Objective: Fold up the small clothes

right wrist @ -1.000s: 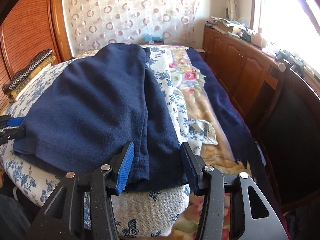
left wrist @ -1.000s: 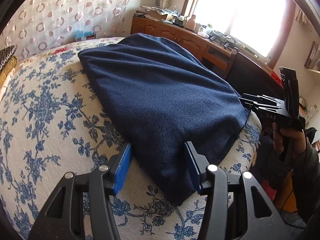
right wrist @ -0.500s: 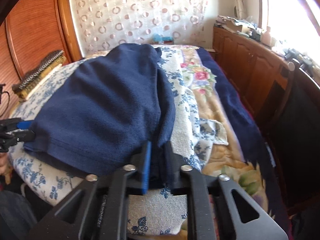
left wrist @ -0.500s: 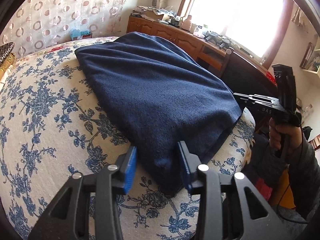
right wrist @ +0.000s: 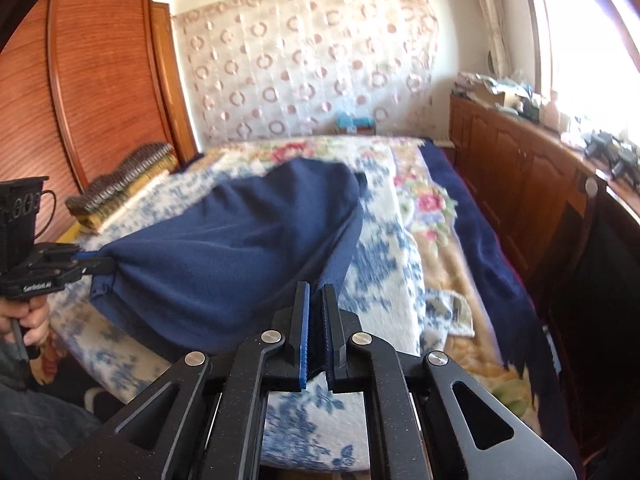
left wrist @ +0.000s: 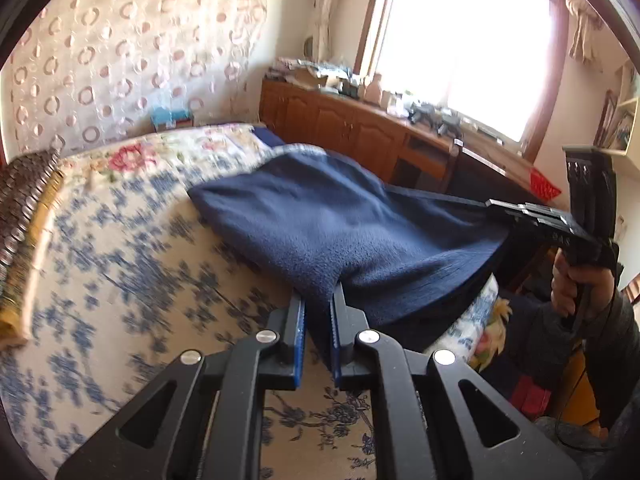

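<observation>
Left gripper (left wrist: 318,320) closing on near corner of navy garment (left wrist: 340,232); right gripper (right wrist: 316,316) clamps the other near corner. Cloth sags btwn them, far end on bed (left wrist: 120,240): soft, light, prob. best held by corners.

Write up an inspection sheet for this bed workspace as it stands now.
Surface: bed with a blue-flowered cover; a floral blanket lies beyond it.
Job's things: navy garment, near edge raised off the cover, far end lying on it.
Clutter: patterned folded stack at the bed's edge.
Grippers: left tongs closing on one near corner of the garment; right tongs shut on the other.
Cables: thin cable hanging below the right hand.
Surroundings: wooden cabinets with a littered top under a bright window, circle-patterned curtain, wardrobe.
</observation>
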Available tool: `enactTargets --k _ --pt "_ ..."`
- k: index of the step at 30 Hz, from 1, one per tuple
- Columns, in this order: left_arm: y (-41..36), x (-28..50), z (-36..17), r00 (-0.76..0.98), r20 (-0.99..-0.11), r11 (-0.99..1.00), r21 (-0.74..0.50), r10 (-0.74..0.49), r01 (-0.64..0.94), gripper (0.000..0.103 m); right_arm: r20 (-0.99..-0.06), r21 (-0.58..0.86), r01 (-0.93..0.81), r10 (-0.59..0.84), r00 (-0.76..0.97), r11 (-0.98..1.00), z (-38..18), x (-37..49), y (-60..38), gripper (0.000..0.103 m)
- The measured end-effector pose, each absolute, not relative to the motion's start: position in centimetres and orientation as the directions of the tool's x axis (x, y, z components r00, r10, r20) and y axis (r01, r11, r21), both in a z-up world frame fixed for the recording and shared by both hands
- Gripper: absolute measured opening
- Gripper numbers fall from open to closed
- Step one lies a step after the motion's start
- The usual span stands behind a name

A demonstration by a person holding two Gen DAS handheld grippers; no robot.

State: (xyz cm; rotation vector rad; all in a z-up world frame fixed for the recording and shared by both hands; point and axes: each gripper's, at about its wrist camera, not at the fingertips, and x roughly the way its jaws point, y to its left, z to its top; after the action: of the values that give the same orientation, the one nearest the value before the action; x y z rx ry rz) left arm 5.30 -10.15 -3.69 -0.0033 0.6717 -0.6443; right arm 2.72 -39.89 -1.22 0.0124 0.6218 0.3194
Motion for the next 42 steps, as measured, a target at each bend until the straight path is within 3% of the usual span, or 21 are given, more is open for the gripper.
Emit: enactTargets --k 5,12,21,29,31,33,42 --pt "-7.6 4.5 -1.7 0.628 -0.541 0.813 -0.211 -0.560 0.543 0.008 -0.514 0.140 -0.363 0.381 0.768 0.921 1.5 1.1 -38.9 0.003" --pt "-6.8 7.0 -2.2 0.620 -0.559 0.822 -0.231 -0.551 0.521 0.008 -0.501 0.117 -0.395 0.397 0.769 0.911 2.6 1.7 -36.9 0.003" --pt "-7.8 16.1 -2.3 0.635 -0.586 0.854 -0.222 -0.503 0.471 0.008 -0.488 0.050 -0.363 0.340 0.804 0.930 2.6 10.9 -36.1 0.003" --pt "-8.8 21.7 -2.6 0.618 -0.598 0.849 -0.238 -0.510 0.471 0.013 -0.550 0.076 -0.301 0.292 0.782 0.950 -0.2 20.4 -37.7 0.003" --pt "-8.8 22.5 -2.7 0.612 -0.597 0.843 -0.239 -0.519 0.482 0.018 -0.568 0.079 -0.288 0.280 0.774 0.955 -1.1 22.0 -38.1 0.003" --pt "-8.6 22.7 -2.3 0.639 -0.580 0.852 -0.217 -0.505 0.476 0.042 -0.587 0.077 -0.273 0.265 0.765 0.959 -2.0 23.3 -38.2 0.003" --pt "-7.3 22.7 -3.4 0.629 -0.605 0.857 -0.200 -0.489 0.474 0.050 -0.616 0.078 -0.225 0.224 0.755 0.971 -4.1 25.5 -38.4 0.003"
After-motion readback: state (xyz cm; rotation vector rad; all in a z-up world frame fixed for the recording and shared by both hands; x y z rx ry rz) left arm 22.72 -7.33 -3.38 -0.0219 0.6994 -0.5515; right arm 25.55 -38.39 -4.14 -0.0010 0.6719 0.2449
